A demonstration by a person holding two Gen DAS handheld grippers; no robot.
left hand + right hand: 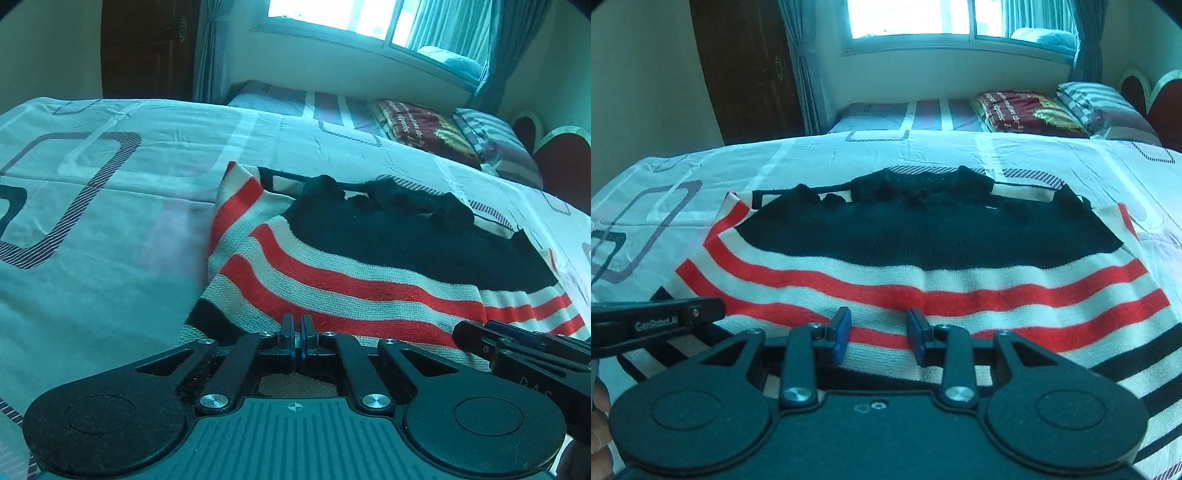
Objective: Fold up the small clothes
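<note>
Striped sweater [923, 266] spread on the bed [960, 155], both our grippers at its near edge.

Our left gripper [297, 332] is pressed together over the left hem; whether cloth is pinched we cannot tell. Our right gripper [879, 332] stands parted above the stripes, nothing gripped. Folded blankets [1030, 110] lie well beyond, under the window [908, 18].

Open patterned white bedsheet [110, 229] lies free from nine to eleven o'clock. The striped red, cream and black knitted sweater [923, 266] fills twelve; folded maroon blanket [1027, 110] blocks one o'clock.
</note>
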